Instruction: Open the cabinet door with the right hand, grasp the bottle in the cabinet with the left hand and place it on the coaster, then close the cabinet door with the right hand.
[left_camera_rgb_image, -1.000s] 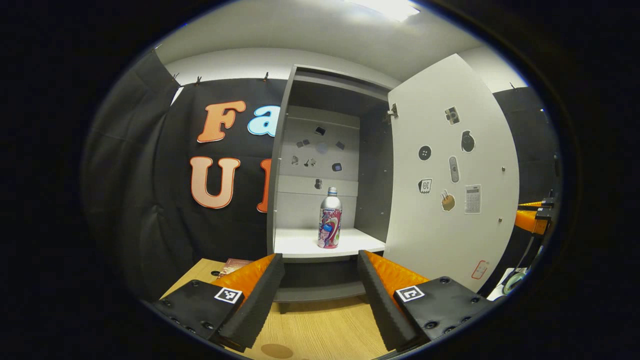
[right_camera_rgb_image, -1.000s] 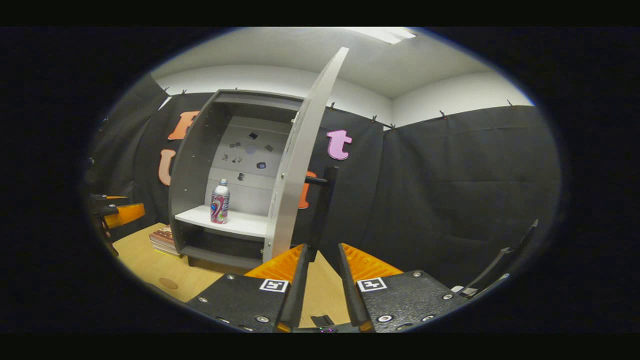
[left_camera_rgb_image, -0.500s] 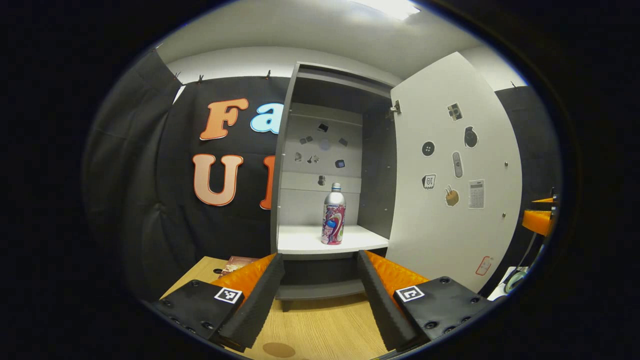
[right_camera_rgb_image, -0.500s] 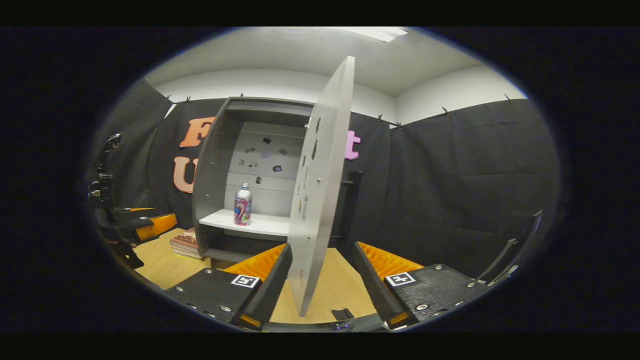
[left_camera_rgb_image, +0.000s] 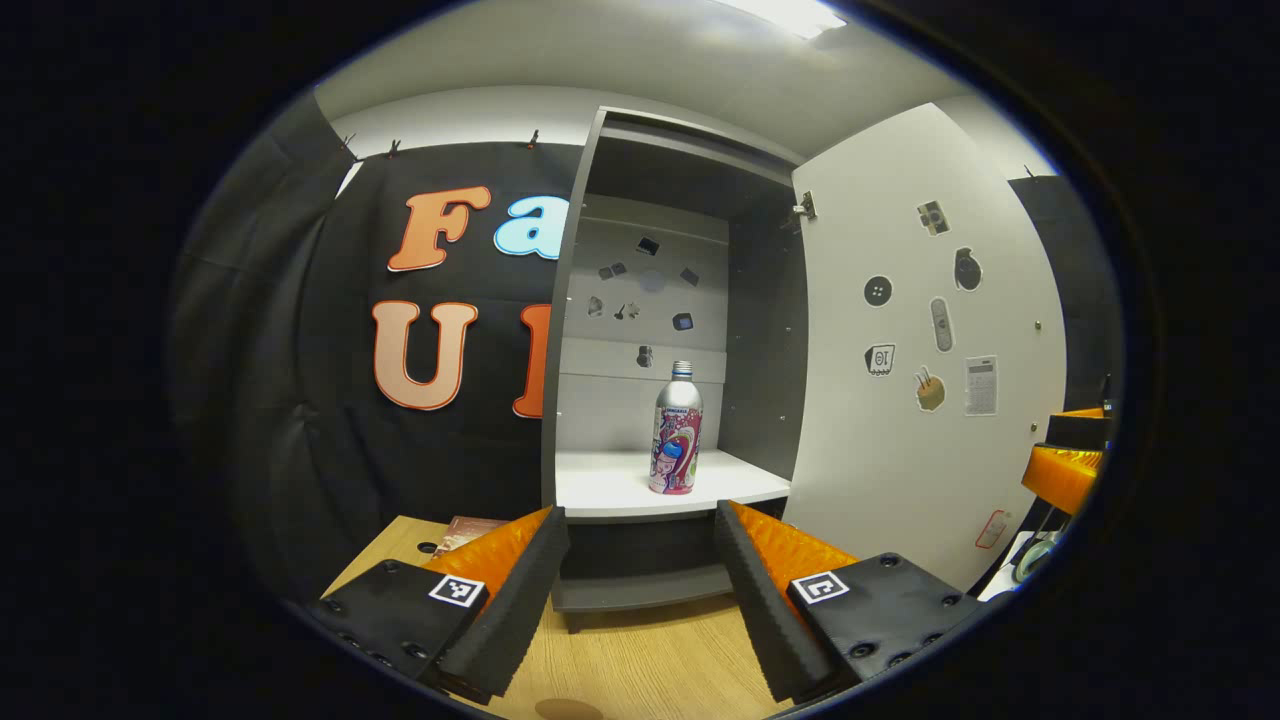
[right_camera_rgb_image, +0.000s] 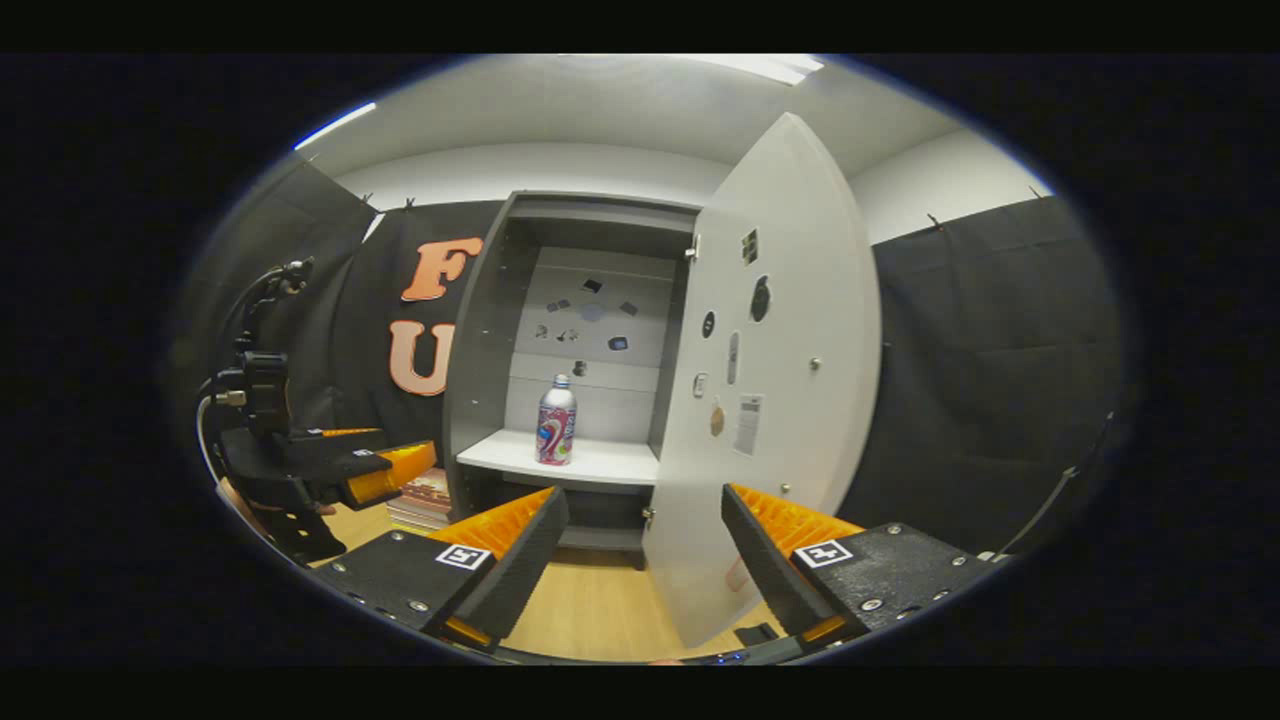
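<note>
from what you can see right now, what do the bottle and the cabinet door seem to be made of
Bottle: likely aluminium, judging by its silvery, faintly shiny shoulder and neck above a colourful printed wrap.
Cabinet door: probably laminated board, a flat, matte, pale panel with small stickers on its inner face and a metal hinge at the top.

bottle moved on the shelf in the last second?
No. In the left gripper view the bottle stands at the same spot on the white shelf, right of centre near the cabinet's right wall. Only the camera came closer.
</note>
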